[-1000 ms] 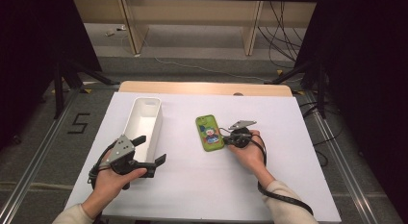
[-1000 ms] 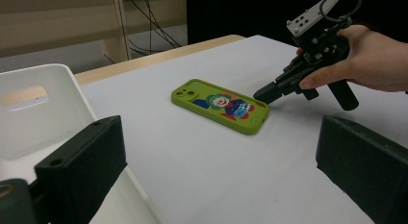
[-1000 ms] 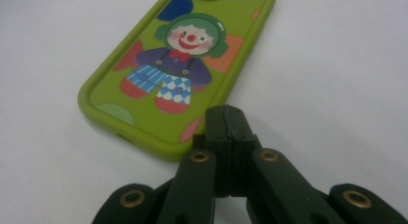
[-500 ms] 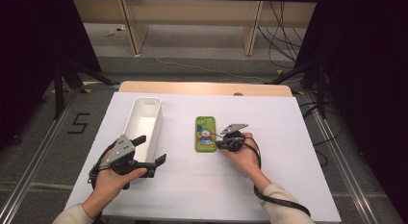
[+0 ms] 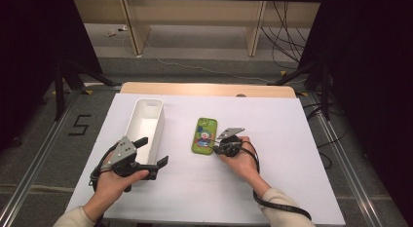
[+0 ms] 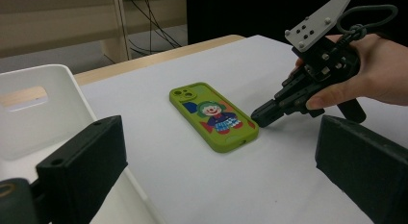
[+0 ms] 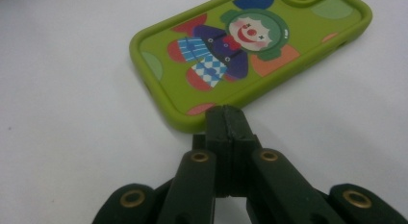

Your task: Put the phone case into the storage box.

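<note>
A green phone case with a clown picture (image 5: 204, 135) (image 6: 213, 115) (image 7: 245, 46) lies flat on the white table, picture side up. My right gripper (image 5: 215, 148) (image 6: 260, 117) (image 7: 227, 122) is shut with nothing between its jaws, and its closed tips touch the case's near right edge by the bottom corner. My left gripper (image 5: 155, 151) stands open at the near end of the white bin (image 5: 146, 127) (image 6: 33, 113), its wide black jaws holding nothing.
The white table sheet (image 5: 292, 139) has free room to the right and front of the case. A wooden strip (image 5: 204, 88) runs along the table's far edge. Dark stands and cables lie on the floor beyond.
My right gripper has slid left across the table until its shut tips reached the phone case's edge. The left gripper has stayed by the bin.
</note>
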### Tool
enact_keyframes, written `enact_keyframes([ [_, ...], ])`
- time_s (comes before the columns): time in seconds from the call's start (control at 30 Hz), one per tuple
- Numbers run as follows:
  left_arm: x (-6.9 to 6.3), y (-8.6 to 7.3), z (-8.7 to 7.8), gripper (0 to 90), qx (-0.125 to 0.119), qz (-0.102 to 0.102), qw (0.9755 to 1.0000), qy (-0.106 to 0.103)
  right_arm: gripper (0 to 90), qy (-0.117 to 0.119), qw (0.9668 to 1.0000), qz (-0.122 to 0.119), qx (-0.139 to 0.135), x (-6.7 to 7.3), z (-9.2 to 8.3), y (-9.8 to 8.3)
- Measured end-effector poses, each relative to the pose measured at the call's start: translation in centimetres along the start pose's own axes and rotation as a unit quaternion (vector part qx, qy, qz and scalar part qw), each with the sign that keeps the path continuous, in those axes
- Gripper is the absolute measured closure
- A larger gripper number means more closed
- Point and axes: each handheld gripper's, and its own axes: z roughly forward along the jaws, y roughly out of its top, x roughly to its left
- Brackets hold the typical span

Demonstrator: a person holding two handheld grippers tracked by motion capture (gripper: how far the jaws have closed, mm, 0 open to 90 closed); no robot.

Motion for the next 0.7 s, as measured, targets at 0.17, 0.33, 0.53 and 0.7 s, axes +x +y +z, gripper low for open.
enact_keyframes([
  [0.17, 0.0, 0.0, 0.0, 3.6, -0.001, -0.002, 1.0000, 0.001, 90.0, 0.002, 1.0000, -0.005, -0.002, 0.5, 0.2, 0.2],
  [0.33, 0.0, 0.0, 0.0, 3.7, -0.001, -0.001, 1.0000, 0.000, 90.0, 0.004, 0.9999, -0.011, -0.004, 1.1, 0.5, 0.3],
  [0.53, 0.0, 0.0, 0.0, 3.8, 0.000, -0.001, 1.0000, 0.000, 90.0, 0.006, 0.9999, -0.013, -0.007, 1.5, 0.7, 0.5],
  [0.7, 0.0, 0.0, 0.1, 3.8, 0.000, -0.003, 1.0000, 0.001, 90.0, 0.009, 0.9998, -0.013, -0.009, 1.8, 0.9, 0.6],
])
